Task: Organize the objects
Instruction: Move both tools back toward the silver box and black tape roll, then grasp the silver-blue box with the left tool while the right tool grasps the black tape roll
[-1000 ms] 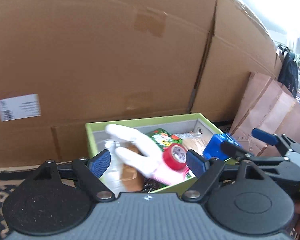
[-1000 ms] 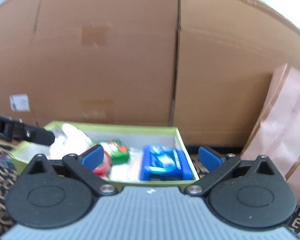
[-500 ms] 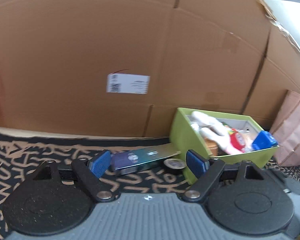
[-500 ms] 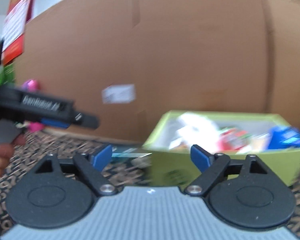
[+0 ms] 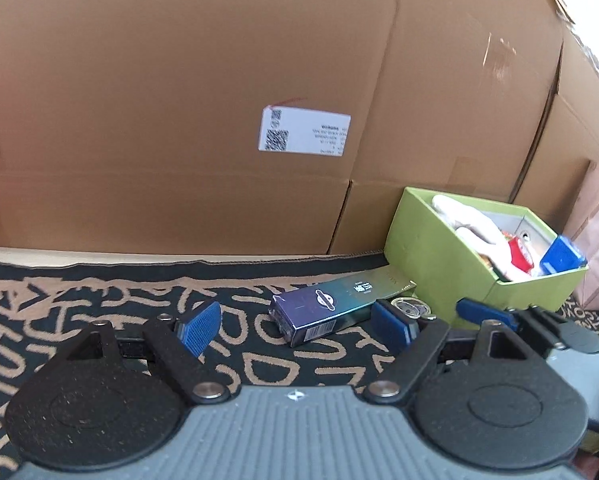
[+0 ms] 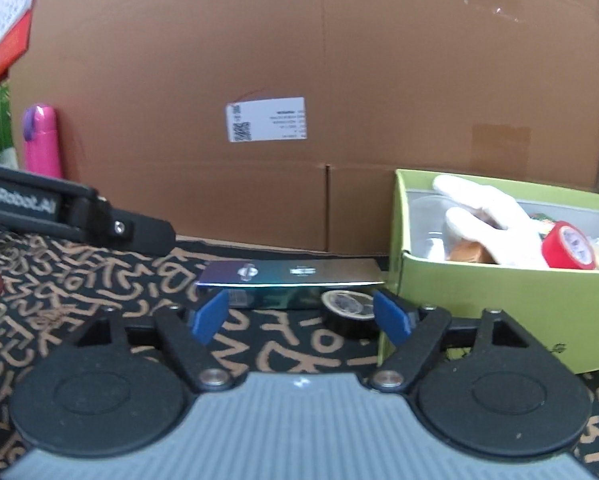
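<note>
Cardboard wall (image 5: 179, 100) backing patterned rug (image 5: 79, 300). Dark blue carton (image 5: 331, 306) lying flat on rug, long axis running from your side toward green box (image 5: 431, 248), far end touching it. Black tape roll (image 6: 349, 312) sitting just beside carton. Your left gripper (image 5: 295, 326) and right gripper (image 6: 302, 316) both gaping wide, gripping nothing.

The black bar of the left gripper (image 6: 59, 216), at the left edge of the right wrist view, carries white lettering that reads roughly "GenRobot.AI", its first letter cut off. The white shipping label (image 5: 304, 131) on the big cardboard box (image 5: 179, 80), mid-frame, shows QR codes and print too small to read. The dark iridescent carton (image 6: 287, 274) on the patterned mat (image 6: 79, 280) bears small white logos I can't make out.
</note>
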